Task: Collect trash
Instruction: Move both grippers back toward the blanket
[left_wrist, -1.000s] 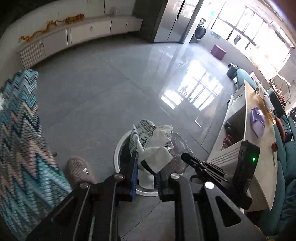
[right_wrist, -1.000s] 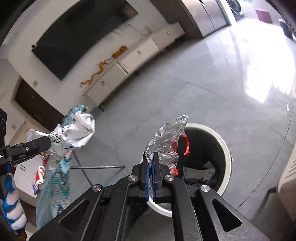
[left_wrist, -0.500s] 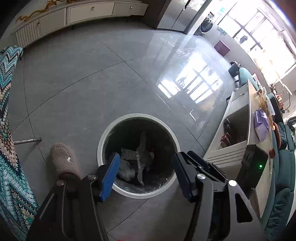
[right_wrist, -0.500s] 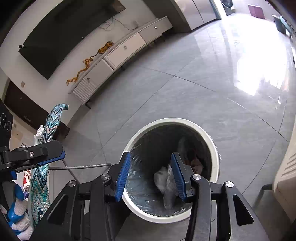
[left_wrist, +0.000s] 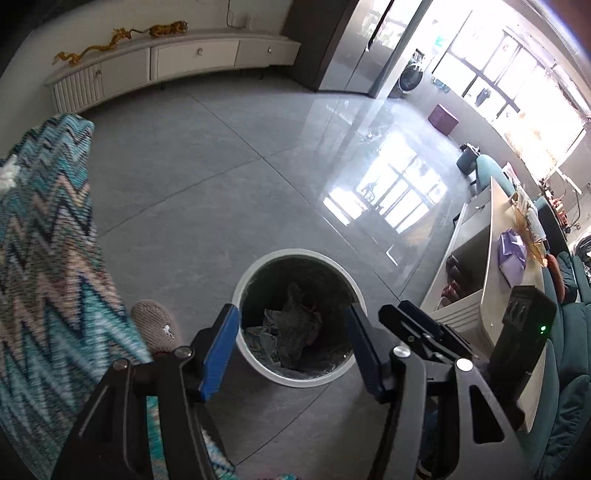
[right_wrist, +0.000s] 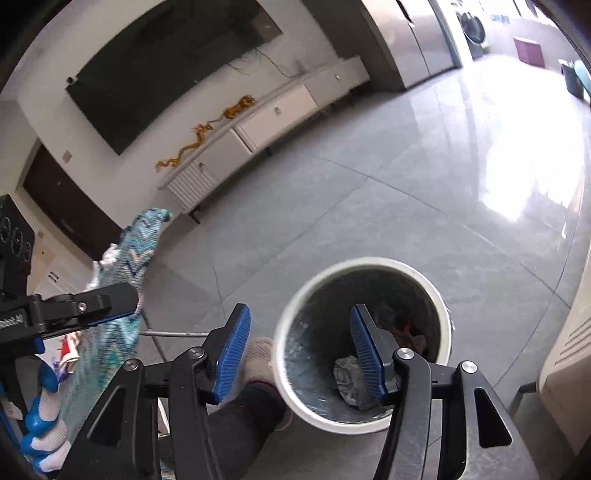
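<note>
Both grippers hang above a white bin (left_wrist: 300, 376) on the grey tiled floor (left_wrist: 192, 192). The left gripper (left_wrist: 290, 345) has its blue pads spread with nothing between them. The right gripper (right_wrist: 300, 349) has just been opening, and its jaws stand apart, empty too. The trash (left_wrist: 291, 328), crumpled paper and plastic film, lies at the bottom of the bin.

Only the left view shows the long table (left_wrist: 506, 295) at 3 o'clock with a purple bag (left_wrist: 511, 253) on it, the teal sofa (left_wrist: 569, 369) behind it and the bright windows (left_wrist: 517, 81) at 1 o'clock. Only the right view shows the dark wall panel (right_wrist: 166, 70) at 11 o'clock and a gloved hand (right_wrist: 44, 435) at 8 o'clock under the left gripper.

Both views show the low white cabinet (left_wrist: 177, 62) with a gold ornament (left_wrist: 110, 40) on top, a zigzag blue cloth (left_wrist: 48, 258) at 9 o'clock and a beige slipper (left_wrist: 155, 325) just beside the bin. The floor is glossy and mirrors the windows.
</note>
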